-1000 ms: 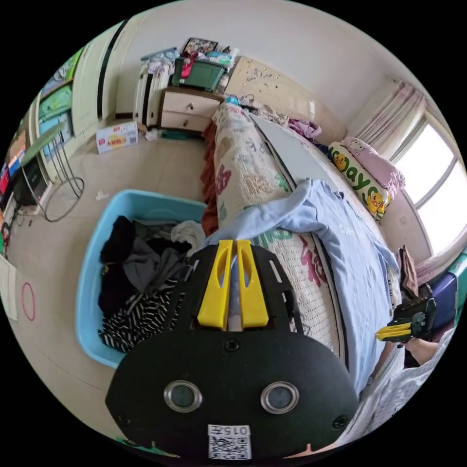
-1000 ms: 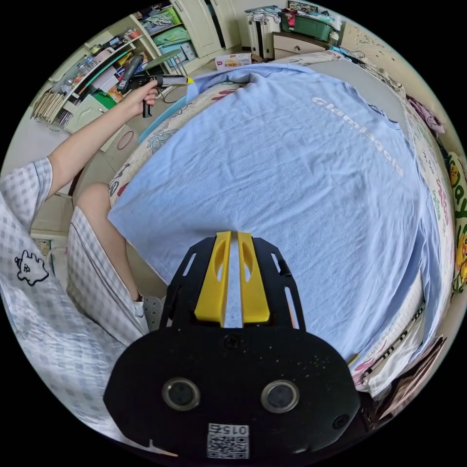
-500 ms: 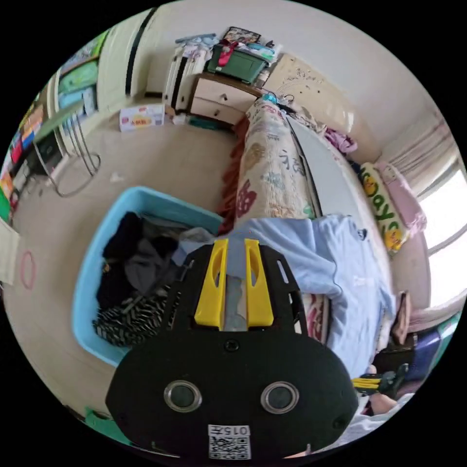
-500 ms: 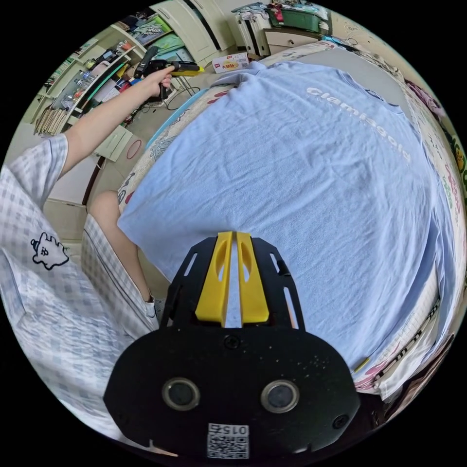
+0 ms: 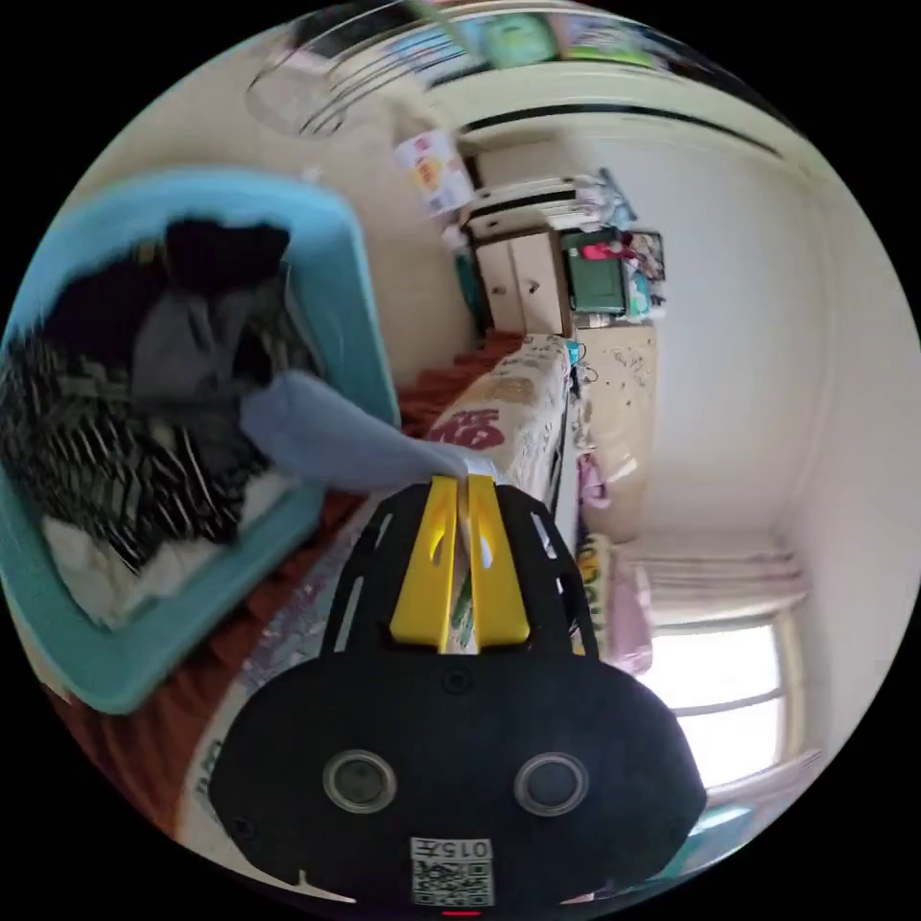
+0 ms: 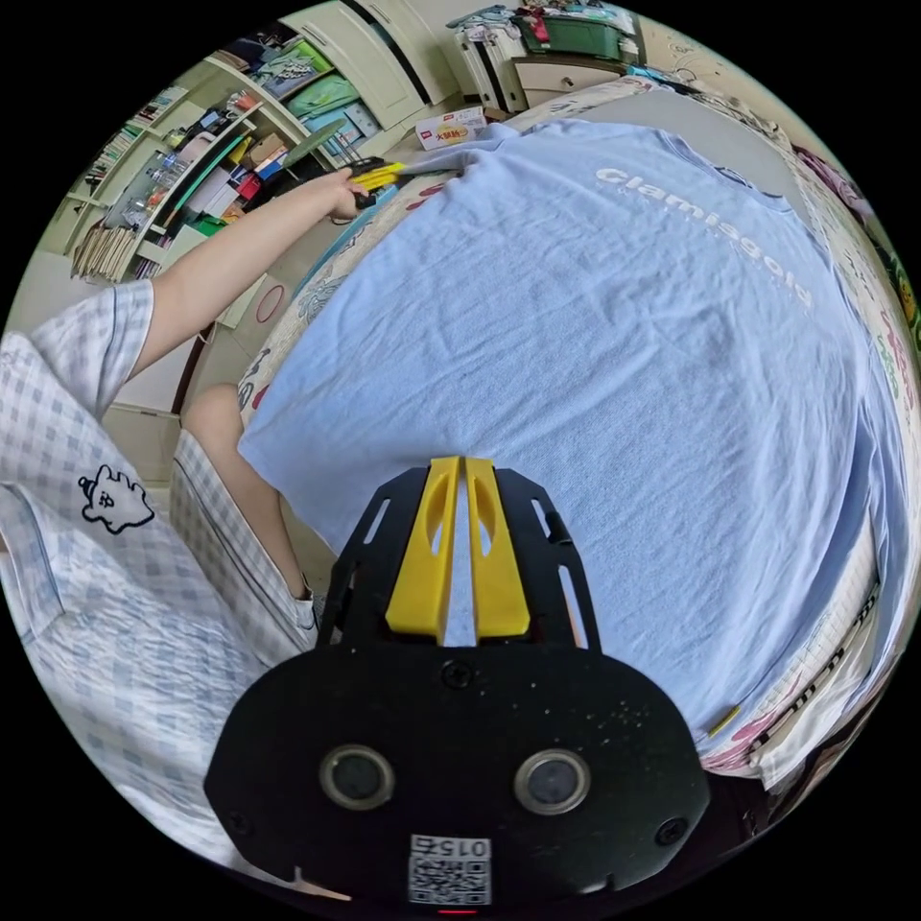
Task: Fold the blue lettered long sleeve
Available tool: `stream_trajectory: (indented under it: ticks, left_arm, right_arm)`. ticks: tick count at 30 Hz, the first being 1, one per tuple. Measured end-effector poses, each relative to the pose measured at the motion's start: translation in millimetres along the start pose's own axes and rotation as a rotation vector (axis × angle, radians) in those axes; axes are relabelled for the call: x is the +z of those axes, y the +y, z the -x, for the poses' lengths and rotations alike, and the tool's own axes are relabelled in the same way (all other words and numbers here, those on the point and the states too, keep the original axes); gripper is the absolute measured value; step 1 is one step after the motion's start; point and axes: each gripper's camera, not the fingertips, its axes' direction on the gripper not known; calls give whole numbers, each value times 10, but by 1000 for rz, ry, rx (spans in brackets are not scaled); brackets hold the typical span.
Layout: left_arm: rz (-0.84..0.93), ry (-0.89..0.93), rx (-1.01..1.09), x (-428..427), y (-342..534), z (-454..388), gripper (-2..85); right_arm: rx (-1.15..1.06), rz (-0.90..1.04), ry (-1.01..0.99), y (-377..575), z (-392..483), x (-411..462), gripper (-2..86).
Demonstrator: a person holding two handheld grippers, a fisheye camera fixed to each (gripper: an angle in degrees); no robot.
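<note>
Right gripper view looks across a light blue long-sleeve shirt point(image 6: 595, 384) spread flat on a bed point(image 6: 815, 691), white lettering running across its far part. The right gripper point(image 6: 459, 470) sits at the near hem of the shirt, its yellow jaws nearly pressed together with a thin strip of blue cloth between them; whether they truly clamp the fabric cannot be told. At the upper left the person's bare arm point(image 6: 240, 264) stretches out straight from a checked short sleeve point(image 6: 77, 345), reaching toward the far corner of the shirt at the bed's edge. The hand at its end holds the left gripper point(image 6: 389, 175), whose yellow jaws lie level and point at the shirt's sleeve edge, touching or just beside it.

Left gripper view is rolled sideways and somewhat blurred. The left gripper's point(image 5: 460, 480) jaws stand close together, a narrow slot between them, and the shirt's blue sleeve point(image 5: 336, 441) runs from their tips out over the rim of a turquoise laundry basket point(image 5: 355, 288). Pale cloth shows in the slot, yet a firm pinch cannot be confirmed. Dark and striped clothes point(image 5: 125, 403) fill the basket, which stands on the floor just beside the patterned bedspread point(image 5: 499, 413). A bedside cabinet point(image 5: 523, 283) stands beyond.
</note>
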Motion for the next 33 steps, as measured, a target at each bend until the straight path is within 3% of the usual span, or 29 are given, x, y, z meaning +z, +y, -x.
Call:
stream_trajectory:
  ticks: [2, 8, 11, 14, 19, 26, 33]
  left_arm:
    - [49, -118, 161, -63, -76, -454, 13]
    - [182, -349, 121, 97, 137, -326, 51]
    - [175, -238, 180, -223, 581, -297, 57]
    - [195, -162, 340, -754, 1260, -467, 63]
    - [254, -143, 642, -1615, 2773, -896, 78]
    - [450, -227, 558, -1611, 4331, -494, 110]
    - [604, -319, 517, -1035, 4866, -287, 116]
  right_arm:
    - [-11, -1, 5, -3, -19, 86, 0]
    - [18, 6, -44, 27, -162, 403, -2]
    - [-25, 82, -114, 167, -129, 579, -3]
    - [-29, 35, -149, 549, -184, 608, -1]
    - [249, -168, -103, 1538, -825, 369, 13]
    - [600, -288, 142, 2813, -1615, 311, 76]
    - [737, -181, -79, 3283, -2197, 1284, 125]
